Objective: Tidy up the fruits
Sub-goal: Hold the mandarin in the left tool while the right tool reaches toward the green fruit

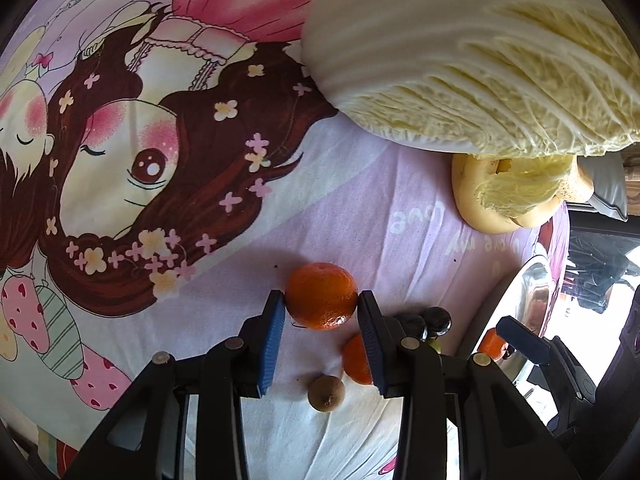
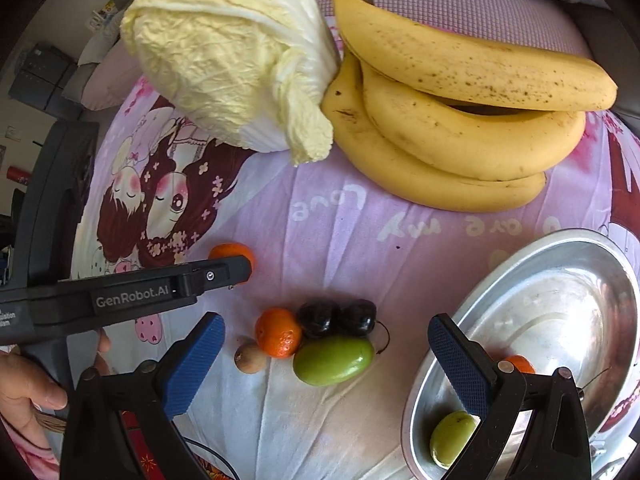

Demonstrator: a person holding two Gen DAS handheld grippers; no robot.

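left gripper point(image 1: 321, 300) clamps the tangerine point(image 1: 321, 295); metal bowl point(image 1: 516, 300) lies at 3 o'clock (right gripper point(image 2: 326, 364) wide, empty).

bowl point(image 2: 560, 280): shiny metal | sheet point(image 2: 328, 248): printed matt cloth | cherries point(image 2: 336, 318): glossy

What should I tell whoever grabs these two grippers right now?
Left gripper: fingers against both sides of an orange on the cloth, apparently closed on it.
Right gripper: open, empty, hanging over the bowl's near edge.
Bowl: already holds a green fruit and a small orange.
Left on the cloth: second orange, two dark cherries, green fruit, small brown fruit, bananas. The cabbage lies beside the bananas.
Next: probably carry the gripped orange to the bowl.
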